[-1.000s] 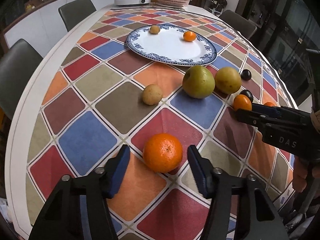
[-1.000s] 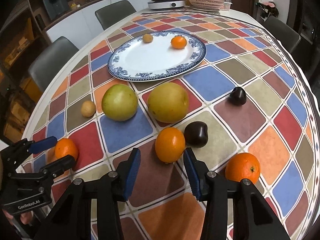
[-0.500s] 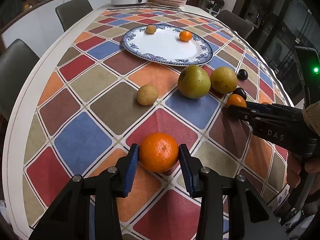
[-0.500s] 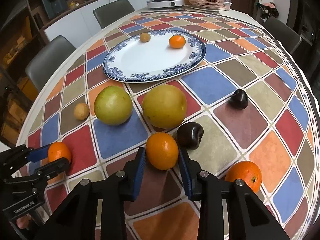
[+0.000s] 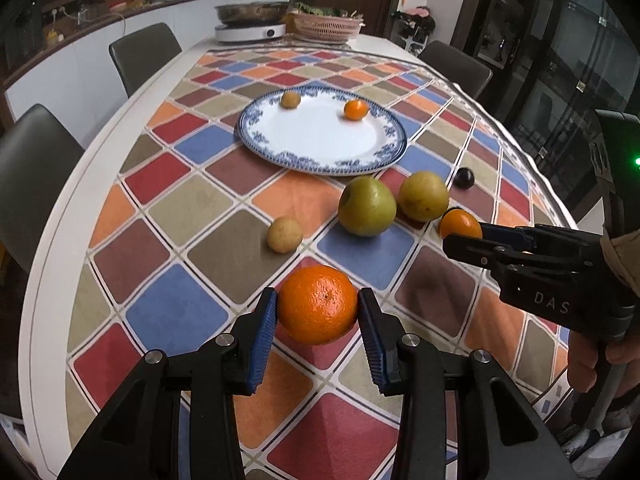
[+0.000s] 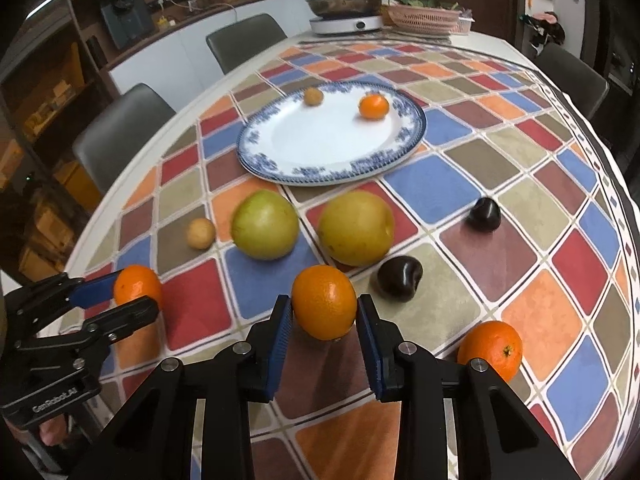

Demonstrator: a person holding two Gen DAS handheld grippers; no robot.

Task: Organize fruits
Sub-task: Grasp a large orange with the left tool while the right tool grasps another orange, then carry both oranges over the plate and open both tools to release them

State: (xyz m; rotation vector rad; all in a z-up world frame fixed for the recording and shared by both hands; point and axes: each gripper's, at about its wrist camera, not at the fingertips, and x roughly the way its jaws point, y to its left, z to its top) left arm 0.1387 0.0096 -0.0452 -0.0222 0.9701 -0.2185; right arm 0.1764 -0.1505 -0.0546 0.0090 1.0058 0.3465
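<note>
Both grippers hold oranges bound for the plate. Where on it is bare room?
The plate is bare across its middle and near rim. Its far edge holds a small orange and a small tan fruit. Two large pears crowd the near approach.

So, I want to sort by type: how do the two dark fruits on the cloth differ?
The nearer dark fruit lies close beside the orange clamped in the right gripper; the farther dark fruit lies alone on the tablecloth, nearer the plate. The nearer one shows a dimpled, heart-like outline; the farther looks more pointed at the top. Both are glossy, near-black and off the plate.
</note>
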